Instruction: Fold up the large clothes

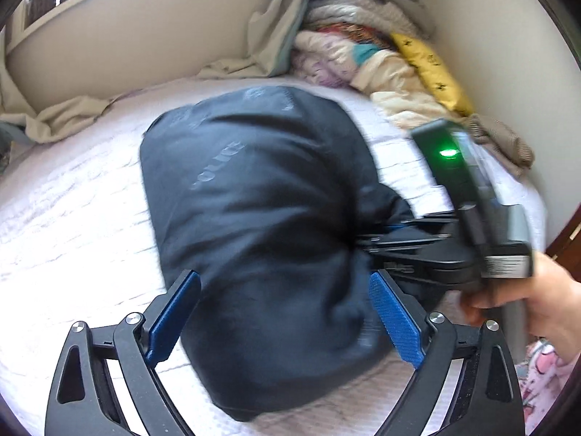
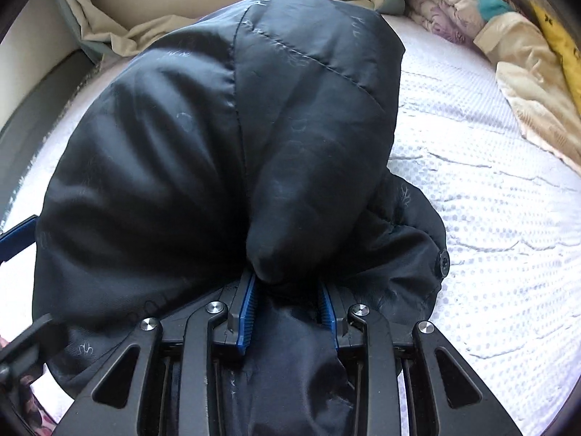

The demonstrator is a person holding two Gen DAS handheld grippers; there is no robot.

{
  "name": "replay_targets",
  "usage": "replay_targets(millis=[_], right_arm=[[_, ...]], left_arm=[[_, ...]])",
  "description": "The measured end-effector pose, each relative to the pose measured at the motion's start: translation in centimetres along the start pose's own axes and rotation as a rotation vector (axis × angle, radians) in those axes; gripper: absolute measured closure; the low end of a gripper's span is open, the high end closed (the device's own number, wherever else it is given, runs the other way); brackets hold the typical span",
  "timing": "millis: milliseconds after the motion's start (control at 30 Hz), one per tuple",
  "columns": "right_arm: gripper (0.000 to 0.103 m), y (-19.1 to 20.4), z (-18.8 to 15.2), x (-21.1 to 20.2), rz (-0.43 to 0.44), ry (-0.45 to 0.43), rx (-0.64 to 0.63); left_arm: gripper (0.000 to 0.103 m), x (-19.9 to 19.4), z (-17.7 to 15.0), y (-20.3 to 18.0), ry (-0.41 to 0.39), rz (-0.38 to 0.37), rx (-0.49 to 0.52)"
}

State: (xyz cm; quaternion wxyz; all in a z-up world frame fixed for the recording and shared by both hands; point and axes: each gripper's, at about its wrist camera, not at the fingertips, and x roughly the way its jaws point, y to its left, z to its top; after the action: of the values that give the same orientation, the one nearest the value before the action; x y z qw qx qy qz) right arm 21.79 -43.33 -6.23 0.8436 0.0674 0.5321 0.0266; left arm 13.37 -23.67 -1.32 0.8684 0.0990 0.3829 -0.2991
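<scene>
A dark navy padded jacket lies bunched on the white bed. My left gripper is open, its blue pads on either side of the jacket's near end. My right gripper comes in from the right, shut on a fold of the jacket. In the right wrist view the jacket fills the middle, and my right gripper pinches a thick bunch of it between its blue pads. A black snap button shows at the jacket's right edge.
A pile of blankets and clothes lies at the bed's far right, with a yellow pillow against the wall. Beige curtain cloth drapes on the far left. The white bedspread shows to the right.
</scene>
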Motion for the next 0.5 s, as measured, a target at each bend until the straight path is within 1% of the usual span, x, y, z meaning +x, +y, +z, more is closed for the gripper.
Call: replay_targets(millis=[67,100,133,267,367,500], right_arm=[[0.077,-0.2,-0.1,-0.2,-0.004,-0.005,0.004],[0.077,-0.2,-0.3,-0.4,-0.003,-0.005,0.008],[0.077,-0.3,-0.3,-0.5,0.001,-0.004,0.015],[0.077,-1.3,-0.2,-0.8,0.044,0.005,0.060],[0.076,-2.5,0.3,-1.3,0.093,0.015,0.123],[0.067,-4.0,0.8,-3.3,0.170,0.024,0.203]], left_arm=[[0.008,0.7,-0.3,-1.0,0.037,-0.014,0.036],[0.007,1.3,-0.6,-1.3,0.053,0.003,0.060],[0.004,1.7,-1.0,-1.7,0.050,0.024,0.087],[0.001,3.0,-2.0,-2.3,0.054,0.059,0.155],[0.000,3.6,-2.3,-2.3,0.051,0.065,0.158],[0.000,4.1,-2.4,-1.8,0.059,0.053,0.145]])
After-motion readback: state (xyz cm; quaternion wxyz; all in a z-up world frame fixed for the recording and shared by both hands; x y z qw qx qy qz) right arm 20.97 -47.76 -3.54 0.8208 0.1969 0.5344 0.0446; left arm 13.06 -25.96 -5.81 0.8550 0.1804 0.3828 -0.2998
